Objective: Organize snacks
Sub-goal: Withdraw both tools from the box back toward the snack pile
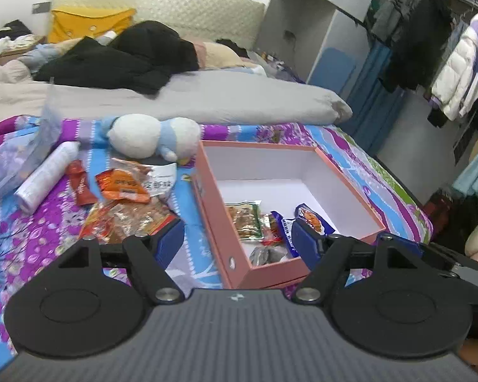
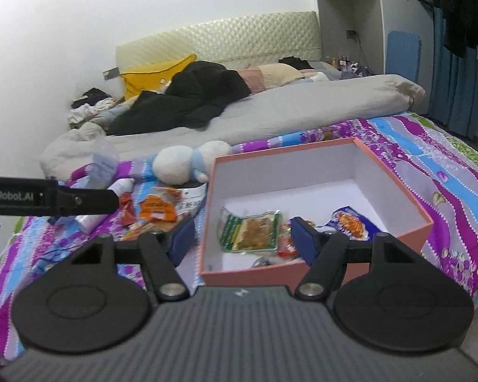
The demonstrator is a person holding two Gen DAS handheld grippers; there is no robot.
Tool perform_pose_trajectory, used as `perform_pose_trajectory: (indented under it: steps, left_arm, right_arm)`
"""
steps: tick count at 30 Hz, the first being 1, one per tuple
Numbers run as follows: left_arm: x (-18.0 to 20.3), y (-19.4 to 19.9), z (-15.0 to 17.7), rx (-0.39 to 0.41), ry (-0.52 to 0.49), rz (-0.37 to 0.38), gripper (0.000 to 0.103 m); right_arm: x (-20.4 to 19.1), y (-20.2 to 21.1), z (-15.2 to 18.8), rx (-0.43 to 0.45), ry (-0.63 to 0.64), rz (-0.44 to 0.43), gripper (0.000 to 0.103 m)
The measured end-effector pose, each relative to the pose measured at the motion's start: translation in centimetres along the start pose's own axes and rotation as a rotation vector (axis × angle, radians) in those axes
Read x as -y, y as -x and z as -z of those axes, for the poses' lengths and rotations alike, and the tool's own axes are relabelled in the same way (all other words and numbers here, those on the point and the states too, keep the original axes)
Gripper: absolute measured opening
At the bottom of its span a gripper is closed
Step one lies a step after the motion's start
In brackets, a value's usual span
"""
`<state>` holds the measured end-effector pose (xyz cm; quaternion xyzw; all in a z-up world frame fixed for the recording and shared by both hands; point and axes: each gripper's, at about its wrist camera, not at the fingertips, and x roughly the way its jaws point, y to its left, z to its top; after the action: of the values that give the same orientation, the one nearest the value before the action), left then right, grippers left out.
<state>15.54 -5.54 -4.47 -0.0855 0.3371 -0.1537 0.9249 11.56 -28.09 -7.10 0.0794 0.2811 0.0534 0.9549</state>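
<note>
One pink cardboard box (image 2: 366, 248) holds four snack packets (some overlapping); both grippers, left (image 1: 239, 242) and right (image 2: 243, 238), have fingers spread, empty.

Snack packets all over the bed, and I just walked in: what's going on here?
A person with two handheld grippers is sorting snacks into a pink box on the bed. Several packets, including a green one, already lie inside; an orange pile waits beside it. The left gripper and right gripper are open and empty.

left gripper (image 1: 239, 238) and right gripper (image 2: 243, 238): black linkage arms, blue finger pads, silver pivot screws, ribbed grey body
</note>
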Motion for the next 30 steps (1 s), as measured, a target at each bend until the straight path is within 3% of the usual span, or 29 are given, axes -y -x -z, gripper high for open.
perform_pose_trajectory:
  steps: [10, 19, 30]
  left_arm:
    - [-1.9, 5.8, 5.1, 0.091, 0.054, -0.068, 0.078]
    - [-4.5, 10.4, 8.3, 0.160, 0.086, -0.157, 0.078]
    - [-7.7, 11.5, 11.8, 0.130, 0.191, -0.215, 0.078]
  right_arm:
    - [-3.1, 3.0, 3.2, 0.023, 0.026, -0.081, 0.069]
    - [-6.5, 4.5, 5.7, -0.008, 0.082, -0.197, 0.069]
    - [-8.5, 4.8, 8.2, -0.079, 0.135, -0.262, 0.069]
